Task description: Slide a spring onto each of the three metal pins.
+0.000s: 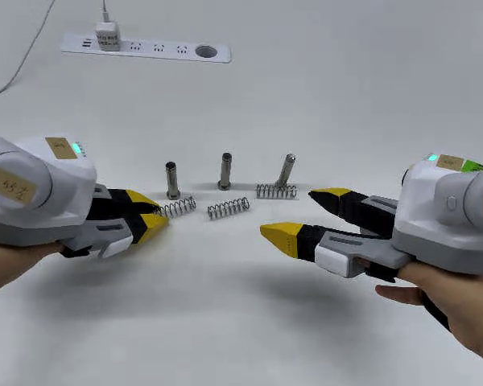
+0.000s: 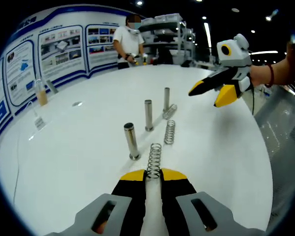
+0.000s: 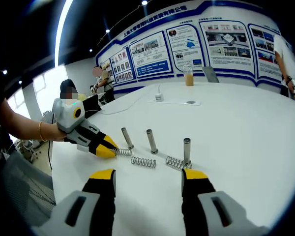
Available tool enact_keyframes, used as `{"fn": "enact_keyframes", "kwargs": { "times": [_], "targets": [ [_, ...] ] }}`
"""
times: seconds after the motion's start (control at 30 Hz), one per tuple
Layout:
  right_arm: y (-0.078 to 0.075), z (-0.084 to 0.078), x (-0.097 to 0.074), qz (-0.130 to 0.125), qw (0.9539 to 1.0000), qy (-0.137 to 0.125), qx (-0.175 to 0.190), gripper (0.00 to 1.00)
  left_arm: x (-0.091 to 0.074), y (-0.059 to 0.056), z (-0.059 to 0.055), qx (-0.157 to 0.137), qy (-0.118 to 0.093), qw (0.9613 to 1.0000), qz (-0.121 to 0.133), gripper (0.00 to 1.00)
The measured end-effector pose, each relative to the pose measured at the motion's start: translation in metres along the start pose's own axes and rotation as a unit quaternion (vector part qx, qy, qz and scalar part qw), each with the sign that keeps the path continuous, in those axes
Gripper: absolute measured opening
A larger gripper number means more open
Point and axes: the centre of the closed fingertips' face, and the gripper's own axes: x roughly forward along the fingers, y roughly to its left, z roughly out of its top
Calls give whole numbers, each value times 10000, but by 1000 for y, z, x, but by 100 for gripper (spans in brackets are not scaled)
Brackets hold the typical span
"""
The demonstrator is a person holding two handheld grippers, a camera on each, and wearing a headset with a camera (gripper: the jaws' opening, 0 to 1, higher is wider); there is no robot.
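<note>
Three short metal pins stand upright in a row on the white table: left pin [image 1: 172, 180], middle pin [image 1: 225, 170], right pin [image 1: 286, 170]. Three springs lie in front of them. My left gripper [image 1: 158, 218] is shut on the near end of the left spring [image 1: 178, 207] [image 2: 154, 160], just beside the left pin [image 2: 132, 141]. The middle spring [image 1: 228, 208] and the right spring [image 1: 276, 191] lie loose. My right gripper [image 1: 304, 213] [image 3: 148, 176] is open with nothing between its fingers, a little in front of the right spring [image 3: 176, 162] and the right pin [image 3: 187, 150].
A white power strip [image 1: 145, 47] with a plugged charger [image 1: 107, 34] lies at the table's far side. A cup [image 3: 189, 76] stands far off on the table. People stand beyond the table.
</note>
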Motion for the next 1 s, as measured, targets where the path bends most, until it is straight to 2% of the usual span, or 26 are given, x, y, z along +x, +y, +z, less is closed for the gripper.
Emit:
{"fn": "enact_keyframes", "kwargs": {
  "times": [0.13,0.33,0.5,0.6,0.67,0.77,0.9,1.0],
  "targets": [
    [6,4,0,53,10000,-54,47,54,-7,-5,3,-94,-117,9999,64,10],
    [18,11,0,183,9997,-140,118,53,-18,-18,15,-178,-361,9991,93,10],
    [28,23,1,326,9985,-314,292,52,-26,-27,31,-350,-680,9970,142,10],
    [38,31,3,500,9968,-428,450,51,-31,-35,41,-501,-897,9947,103,10],
    [42,36,3,583,9957,-501,516,50,-33,-38,46,-477,-970,9941,100,10],
    [50,44,4,704,9937,-604,629,49,-38,-43,60,-551,-1230,9908,91,10],
    [58,49,5,859,9905,-691,819,45,-43,-47,71,-515,-1387,9890,73,10],
    [64,53,6,927,9898,-757,767,41,-47,-51,78,-462,-1512,9874,43,10]
  ]
}}
